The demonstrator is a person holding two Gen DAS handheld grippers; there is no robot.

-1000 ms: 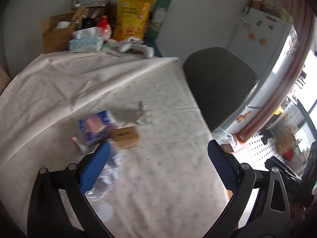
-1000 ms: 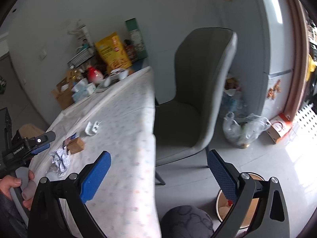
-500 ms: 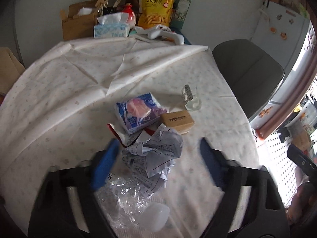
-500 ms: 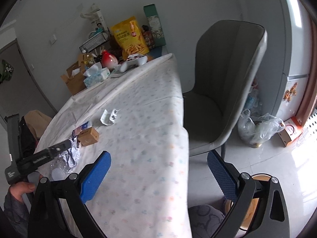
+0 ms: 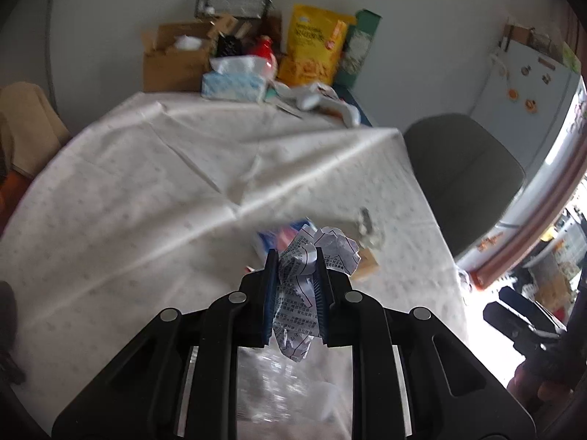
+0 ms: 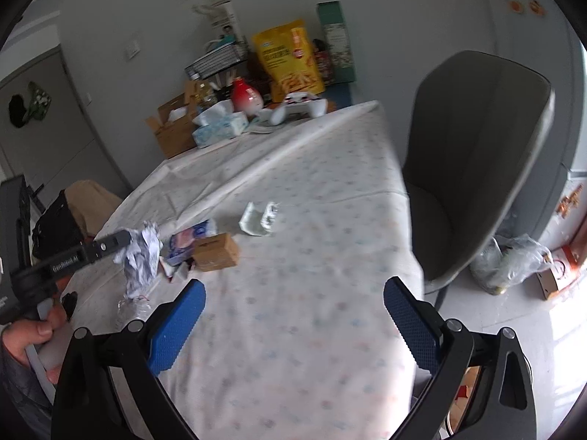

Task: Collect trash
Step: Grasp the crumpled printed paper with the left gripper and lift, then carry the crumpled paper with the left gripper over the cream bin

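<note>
My left gripper (image 5: 293,256) is closing its jaws, and its blue pads press on a crumpled printed paper (image 5: 332,245). In the right wrist view that paper (image 6: 141,253) hangs from the left gripper (image 6: 123,239) just above the table's left side. Below it lies crinkled clear plastic film (image 6: 134,308). Beside it sit a blue and pink packet (image 6: 189,240), a small brown box (image 6: 216,253) and a clear plastic wrapper (image 6: 262,216). My right gripper (image 6: 293,289) stands open over the tablecloth (image 6: 301,330) near the table's front edge, with nothing between its fingers.
A grey chair (image 6: 477,154) stands against the table's right side. At the far end are a tissue box (image 6: 220,128), a yellow snack bag (image 6: 290,62), a white game controller (image 6: 301,108) and a cardboard box (image 5: 172,62). A plastic bag (image 6: 513,264) lies on the floor.
The left gripper went from wide open to closed around the crumpled paper and raised it off the cloth. The right gripper swung left over the table and stayed open.
</note>
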